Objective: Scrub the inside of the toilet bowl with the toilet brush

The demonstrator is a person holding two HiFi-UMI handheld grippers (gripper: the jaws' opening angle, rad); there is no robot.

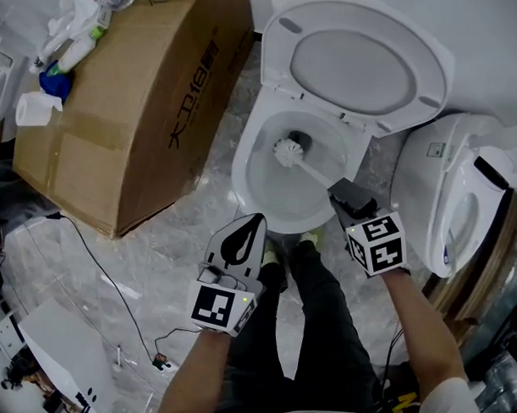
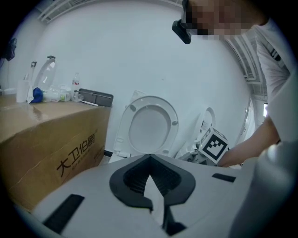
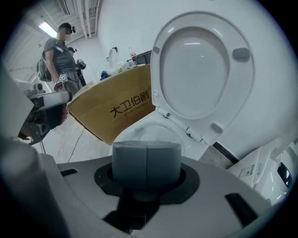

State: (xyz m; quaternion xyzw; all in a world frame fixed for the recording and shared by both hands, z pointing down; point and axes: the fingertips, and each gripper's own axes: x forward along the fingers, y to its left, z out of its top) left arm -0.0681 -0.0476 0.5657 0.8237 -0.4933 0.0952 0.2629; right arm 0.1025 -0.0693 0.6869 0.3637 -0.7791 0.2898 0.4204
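The right gripper [image 1: 341, 194] is clamping the grey handle end of the toilet brush [image 1: 288, 149], its white head sitting deep inside the toilet bowl [image 1: 240, 172]. The left gripper [image 1: 252, 225] is hanging pressed together, empty, near the rim. A hard sweep could flick spray out, or twist the handle loose.

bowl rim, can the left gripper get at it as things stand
Probably yes: the left gripper hangs just short of the bowl rim, nothing between them; the brush and right gripper occupy the right side.
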